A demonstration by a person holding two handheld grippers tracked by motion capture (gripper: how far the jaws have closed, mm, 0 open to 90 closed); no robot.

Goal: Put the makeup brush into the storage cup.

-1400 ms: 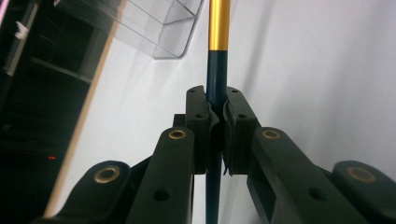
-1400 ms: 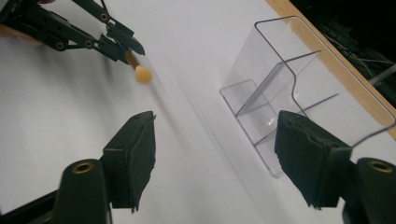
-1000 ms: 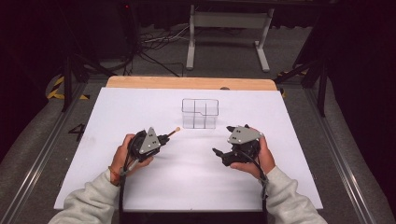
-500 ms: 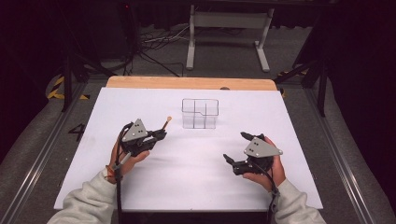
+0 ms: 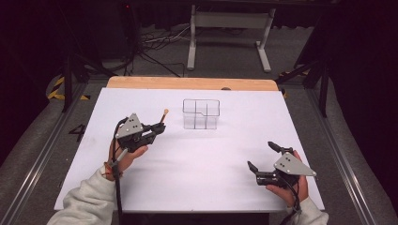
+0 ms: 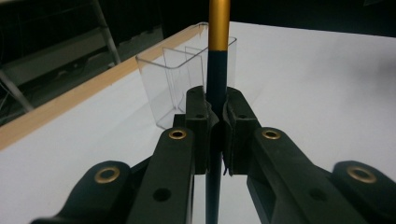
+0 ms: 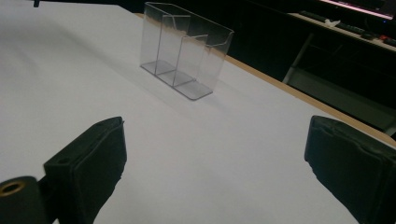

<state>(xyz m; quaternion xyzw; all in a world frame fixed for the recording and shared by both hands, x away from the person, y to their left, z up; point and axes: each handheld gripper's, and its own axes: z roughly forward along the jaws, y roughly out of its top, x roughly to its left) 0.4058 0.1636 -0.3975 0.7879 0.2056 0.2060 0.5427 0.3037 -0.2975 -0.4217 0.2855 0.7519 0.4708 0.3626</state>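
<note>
Left gripper view has the two black jaws pressed together on a thin stick [image 6: 218, 70], dark along its lower length and golden orange above, which stands up between the pads and crosses in front of the clear organizer [image 6: 184, 77]. From the high view, the left gripper [image 5: 158, 127] sits just left of that organizer [image 5: 201, 114] on the white table [image 5: 202, 164], its jaws pointing toward the box, and the stick [image 5: 164, 116] slants up and away from them with its pale tip near the box's left wall, not touching it. The left hand [image 5: 126, 152] grips the tool from below and behind, wrist bent, with the grey-sleeved forearm running down to the near left edge.

Right gripper view shows its jaws spread wide apart with nothing between them, bare table beneath and the organizer [image 7: 184, 49] well ahead. From above, the right gripper [image 5: 264, 156] lies well to the near right of the organizer, jaws pointing left, cupped in the right hand [image 5: 288, 187] close to the table's near edge.
</note>
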